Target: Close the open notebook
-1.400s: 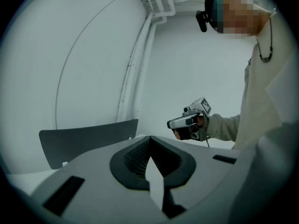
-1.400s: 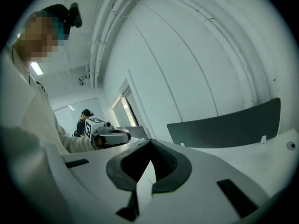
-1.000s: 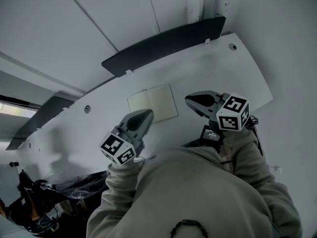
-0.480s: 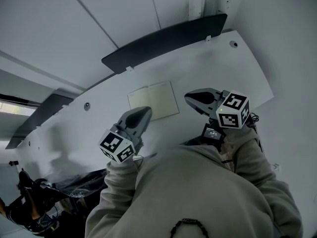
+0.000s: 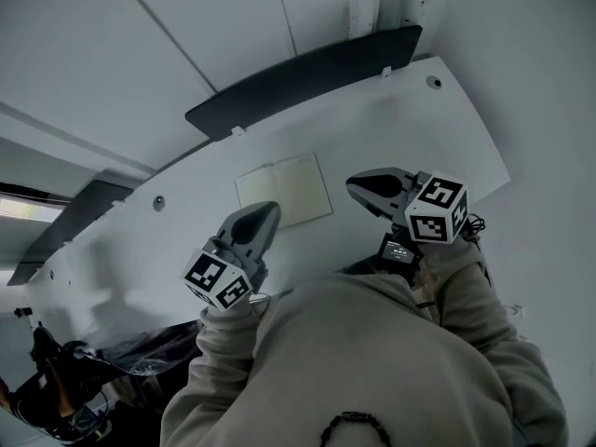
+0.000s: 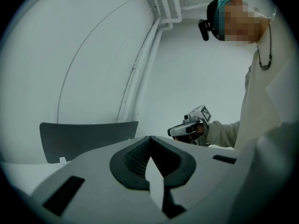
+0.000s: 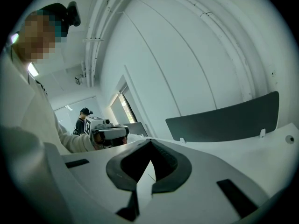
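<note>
Open notebook [image 5: 291,189]: cream, unmarked pages, spread flat and face-up on the white table [image 5: 410,128], with the spine fold left of centre. It lies ahead of you, between your two grippers. In the head view the tip of your left gripper [image 5: 268,209] overlaps its near edge at the left page; contact cannot be told. Your right gripper [image 5: 355,186] is just beside its right edge.

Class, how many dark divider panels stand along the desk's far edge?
2. One panel stands behind the open notebook; the other is further left along the desk. More may lie out of frame.
</note>
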The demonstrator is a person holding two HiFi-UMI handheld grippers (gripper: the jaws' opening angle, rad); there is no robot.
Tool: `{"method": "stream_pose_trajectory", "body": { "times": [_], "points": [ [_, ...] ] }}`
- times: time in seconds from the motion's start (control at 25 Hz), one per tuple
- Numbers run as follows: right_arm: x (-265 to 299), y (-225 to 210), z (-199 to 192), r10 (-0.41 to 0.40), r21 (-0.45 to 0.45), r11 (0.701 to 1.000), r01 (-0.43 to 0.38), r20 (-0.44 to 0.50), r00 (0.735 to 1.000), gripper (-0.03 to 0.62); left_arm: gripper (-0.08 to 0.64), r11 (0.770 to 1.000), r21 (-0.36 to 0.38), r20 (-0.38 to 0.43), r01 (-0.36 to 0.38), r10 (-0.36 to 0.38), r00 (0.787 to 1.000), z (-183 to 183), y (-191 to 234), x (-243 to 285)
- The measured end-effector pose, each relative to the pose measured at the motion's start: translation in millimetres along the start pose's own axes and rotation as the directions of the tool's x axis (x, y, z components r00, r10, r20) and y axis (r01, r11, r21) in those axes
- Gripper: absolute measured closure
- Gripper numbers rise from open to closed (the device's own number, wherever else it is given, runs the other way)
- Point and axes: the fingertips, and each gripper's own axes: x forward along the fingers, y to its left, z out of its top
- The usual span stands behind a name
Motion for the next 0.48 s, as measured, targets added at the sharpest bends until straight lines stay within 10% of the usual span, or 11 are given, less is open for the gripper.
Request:
{"method": "stream_pose_trajectory", "body": {
  "times": [0.48],
  "points": [
    [-8.0,-2.3,0.7,-0.054,-0.004,0.999,0.054,0.014,0.998,0.574,0.56,1.0,-0.01,-0.005,0.011,-0.011,1.0,-2.9,-0.1,-1.1]
  ]
}}
